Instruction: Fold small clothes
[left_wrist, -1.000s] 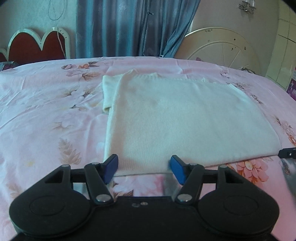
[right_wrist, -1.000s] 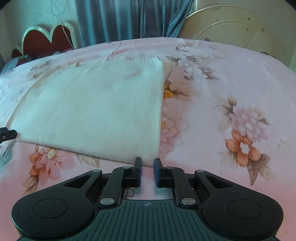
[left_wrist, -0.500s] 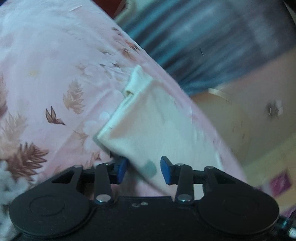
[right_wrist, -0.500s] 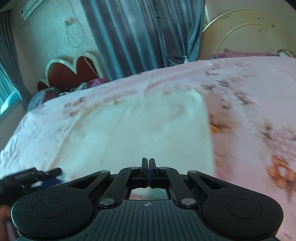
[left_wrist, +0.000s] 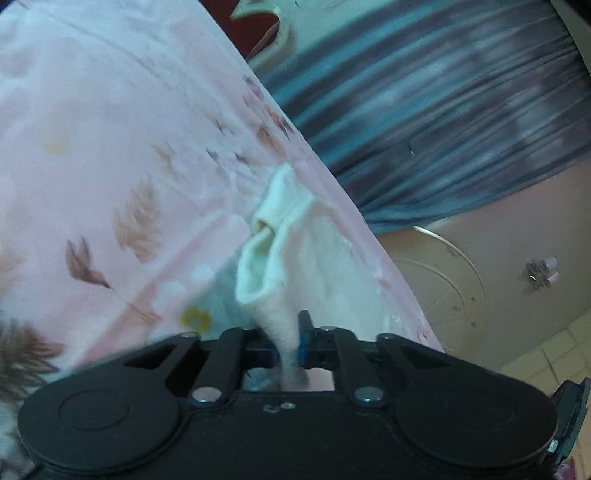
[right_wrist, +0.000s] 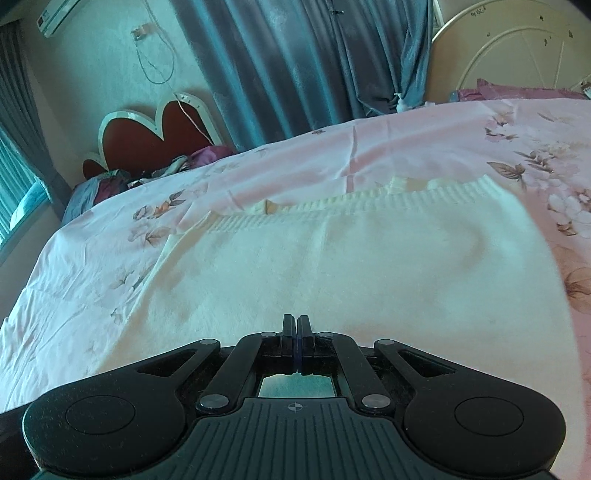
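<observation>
A cream knitted garment (right_wrist: 351, 273) lies half folded on the pink floral bedsheet (right_wrist: 424, 147). My left gripper (left_wrist: 290, 341) is shut on a corner of the garment (left_wrist: 291, 258) and holds it lifted, the view tilted sideways. My right gripper (right_wrist: 296, 330) has its jaws pressed together at the garment's near edge; the cloth rises toward it, and the pinched edge itself is hidden below the fingertips.
A red heart-shaped headboard (right_wrist: 147, 136) and a pile of clothes (right_wrist: 177, 166) are at the far left. Blue curtains (right_wrist: 295, 62) hang behind the bed. A round cream frame (right_wrist: 517, 48) stands at the far right.
Both grippers closed on the garment's near edge and lifted it off the sheet. The left gripper tilted sideways as it rose. The garment's near part now hangs from the grippers.
</observation>
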